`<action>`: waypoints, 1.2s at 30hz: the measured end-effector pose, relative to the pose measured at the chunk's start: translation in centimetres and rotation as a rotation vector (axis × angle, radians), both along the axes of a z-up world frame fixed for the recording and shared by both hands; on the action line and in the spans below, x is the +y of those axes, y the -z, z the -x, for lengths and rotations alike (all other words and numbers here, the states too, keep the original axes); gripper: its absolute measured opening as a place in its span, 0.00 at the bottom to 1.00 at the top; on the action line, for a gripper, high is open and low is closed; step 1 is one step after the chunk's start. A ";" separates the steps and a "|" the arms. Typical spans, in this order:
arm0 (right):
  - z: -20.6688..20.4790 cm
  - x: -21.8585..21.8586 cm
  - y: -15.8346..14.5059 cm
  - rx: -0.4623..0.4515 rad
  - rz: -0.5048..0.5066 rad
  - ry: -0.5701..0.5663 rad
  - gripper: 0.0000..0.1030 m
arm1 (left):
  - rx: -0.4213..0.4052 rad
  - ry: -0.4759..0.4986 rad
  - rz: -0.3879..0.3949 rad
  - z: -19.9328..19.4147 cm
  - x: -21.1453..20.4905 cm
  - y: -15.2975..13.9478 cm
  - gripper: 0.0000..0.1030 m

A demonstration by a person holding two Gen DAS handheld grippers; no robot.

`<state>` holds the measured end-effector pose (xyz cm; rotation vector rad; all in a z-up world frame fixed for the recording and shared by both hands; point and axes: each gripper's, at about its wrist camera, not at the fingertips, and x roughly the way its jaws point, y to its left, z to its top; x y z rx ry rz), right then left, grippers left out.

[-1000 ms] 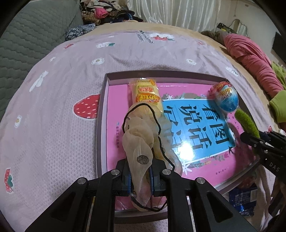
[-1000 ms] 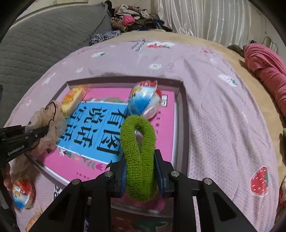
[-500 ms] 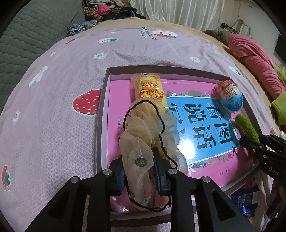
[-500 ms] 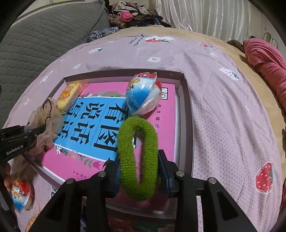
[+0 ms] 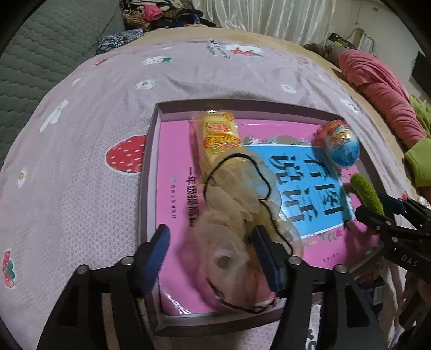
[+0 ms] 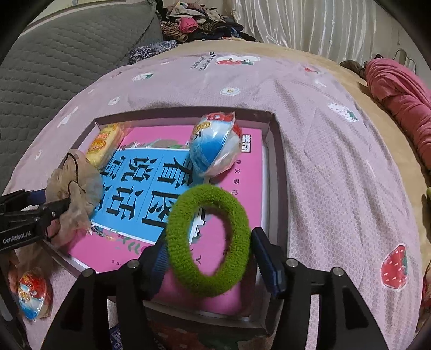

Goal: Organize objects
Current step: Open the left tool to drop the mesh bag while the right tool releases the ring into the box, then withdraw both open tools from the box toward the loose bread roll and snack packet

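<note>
A shallow brown box (image 5: 150,140) (image 6: 277,172) on the bed holds a pink and blue book (image 5: 309,188) (image 6: 140,193). My left gripper (image 5: 212,255) is open; a beige gauze scrunchie (image 5: 234,215) (image 6: 75,193) lies between its fingers on the book, against a yellow snack pack (image 5: 215,134) (image 6: 105,142). My right gripper (image 6: 212,258) is open; a green fuzzy hair tie (image 6: 207,239) (image 5: 366,188) sits loose between its fingers over the box's near right corner. A blue egg-shaped toy pack (image 5: 340,146) (image 6: 212,150) lies on the book's far right.
The box rests on a pink strawberry-print blanket (image 5: 80,150) (image 6: 336,161). Another egg toy pack (image 6: 29,293) lies outside the box at the near left. A grey quilted sofa (image 6: 54,59), a clothes pile (image 5: 161,16) and a red garment (image 5: 377,86) surround the bed.
Both grippers have opened. The beige scrunchie has dropped from the left fingers onto the book, and the green hair tie has sprung round, loose between the right fingers.
</note>
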<state>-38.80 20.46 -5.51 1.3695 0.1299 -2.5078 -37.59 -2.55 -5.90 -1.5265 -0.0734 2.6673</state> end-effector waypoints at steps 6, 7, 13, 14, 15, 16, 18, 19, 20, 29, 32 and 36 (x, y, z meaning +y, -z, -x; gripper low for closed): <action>-0.3 0.0 -0.9 0.018 0.016 0.000 0.64 | 0.008 -0.021 0.010 -0.1 -0.3 -0.3 0.74; -0.3 0.0 -0.9 0.020 0.015 -0.004 0.64 | 0.008 -0.021 0.007 -0.1 -0.4 -0.3 0.74; -0.4 0.2 -1.3 0.028 0.027 -0.002 0.64 | 0.015 -0.024 0.018 -0.2 -0.4 -0.7 0.74; -0.4 0.2 -1.4 0.032 0.028 -0.003 0.64 | 0.018 -0.025 0.018 -0.2 -0.5 -0.8 0.74; -0.5 0.2 -1.5 0.036 0.027 -0.002 0.64 | 0.022 -0.026 0.017 -0.3 -0.5 -1.0 0.74; -0.5 0.2 -1.6 0.038 0.028 -0.001 0.64 | 0.027 -0.028 0.014 -0.4 -0.5 -1.2 0.74; -0.6 0.2 -1.8 0.041 0.033 -0.003 0.65 | 0.032 -0.025 0.011 -0.5 -0.5 -1.6 0.75; -0.6 0.2 -1.9 0.044 0.037 -0.002 0.65 | 0.032 -0.026 0.013 -0.6 -0.6 -1.7 0.75; -0.6 0.2 -2.1 0.045 0.041 -0.002 0.65 | 0.031 -0.028 0.015 -0.6 -0.6 -1.8 0.75; -1.6 0.8 -4.8 0.085 0.066 0.004 0.65 | 0.060 -0.068 0.013 -1.8 -1.9 -4.2 0.77; -2.2 1.4 -6.3 0.108 0.087 0.017 0.71 | 0.069 -0.086 0.021 -2.6 -2.3 -5.2 0.78; -3.2 1.5 -8.3 0.128 0.108 0.016 0.72 | 0.079 -0.087 0.011 -3.6 -2.3 -6.5 0.78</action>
